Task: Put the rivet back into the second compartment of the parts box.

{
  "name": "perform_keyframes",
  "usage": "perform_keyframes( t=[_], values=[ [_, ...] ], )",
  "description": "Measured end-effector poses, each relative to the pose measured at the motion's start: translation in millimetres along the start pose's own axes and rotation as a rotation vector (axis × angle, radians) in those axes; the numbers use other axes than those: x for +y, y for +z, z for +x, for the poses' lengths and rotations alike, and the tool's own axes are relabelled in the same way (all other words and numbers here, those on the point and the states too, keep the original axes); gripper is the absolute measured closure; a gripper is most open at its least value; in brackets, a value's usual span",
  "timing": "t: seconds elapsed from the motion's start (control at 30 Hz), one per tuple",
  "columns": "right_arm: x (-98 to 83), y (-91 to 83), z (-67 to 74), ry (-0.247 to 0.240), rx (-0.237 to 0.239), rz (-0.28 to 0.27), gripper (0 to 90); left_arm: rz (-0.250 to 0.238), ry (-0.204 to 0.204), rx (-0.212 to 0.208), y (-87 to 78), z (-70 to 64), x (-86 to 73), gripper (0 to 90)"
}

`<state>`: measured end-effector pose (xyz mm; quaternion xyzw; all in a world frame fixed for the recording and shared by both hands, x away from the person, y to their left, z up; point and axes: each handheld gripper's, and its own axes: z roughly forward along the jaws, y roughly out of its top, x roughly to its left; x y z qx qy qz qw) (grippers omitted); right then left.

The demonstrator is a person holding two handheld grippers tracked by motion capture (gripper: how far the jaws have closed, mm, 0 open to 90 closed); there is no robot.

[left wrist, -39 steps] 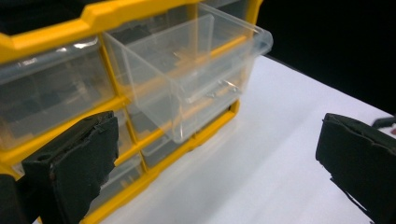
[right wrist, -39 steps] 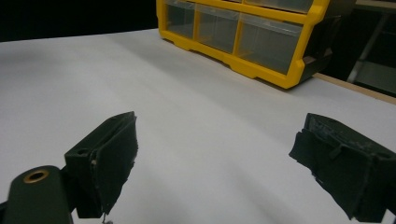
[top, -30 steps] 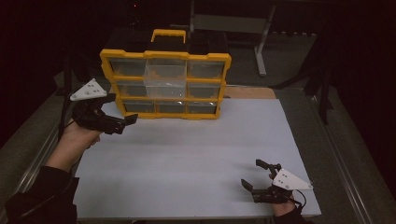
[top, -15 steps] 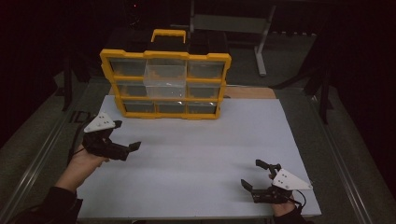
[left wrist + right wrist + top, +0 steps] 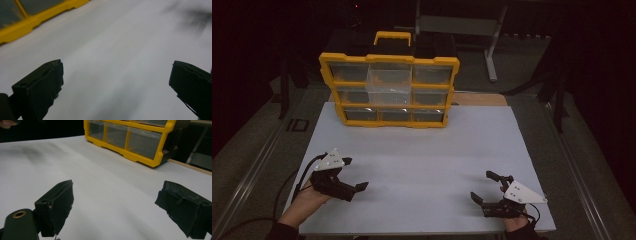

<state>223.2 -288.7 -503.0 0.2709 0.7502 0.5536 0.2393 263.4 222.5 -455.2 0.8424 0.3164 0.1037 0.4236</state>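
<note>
Organizer [image 5: 389, 90]: yellow, at table [image 5: 422, 165] rear
Left tongs [image 5: 354, 189] spread, empty; right tongs [image 5: 486, 186] spread, empty; both near front edge.

Dim, dark surroundings; the white tabletop [image 5: 422, 165] is brightest, and the left gripper view is motion-blurred.

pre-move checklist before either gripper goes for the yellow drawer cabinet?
1. Left gripper jaws apart, nothing held: ok.
2. Right gripper jaws apart, nothing held: ok.
3. White tabletop bare between grippers and drawer cabinet: ok.
4. Cabinet upright at the far edge, handle on top: ok.
5. Middle drawer sticking out past the others: not ok if it should be shut.
6. Drawer contents: cannot tell.
</note>
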Motion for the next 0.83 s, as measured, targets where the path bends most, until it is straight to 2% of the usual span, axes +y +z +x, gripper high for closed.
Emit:
perform_keyframes(
  t=[0.33,0.37,0.4,0.6,0.83],
  values=[
    [0.3,0.5,0.7,-0.012,0.000,0.001,11.6,-0.005,-0.028,-0.009,1.7,-9.5,-29.9,0.0],
    [0.4,0.4,0.7,-0.012,0.000,0.001,11.6,-0.016,-0.034,-0.004,1.0,-10.5,-33.2,0.0],
    [0.5,0.1,0.8,-0.011,-0.002,0.001,11.6,-0.038,-0.053,0.020,0.0,-12.5,-39.5,0.0],
    [0.4,0.5,0.9,-0.015,0.000,0.002,11.5,-0.044,-0.076,0.034,0.0,-14.6,-52.9,0.0],
    [0.3,0.2,0.6,-0.013,-0.001,0.001,11.5,-0.053,-0.085,0.031,-0.1,-13.4,-55.2,0.0]
  ],
)
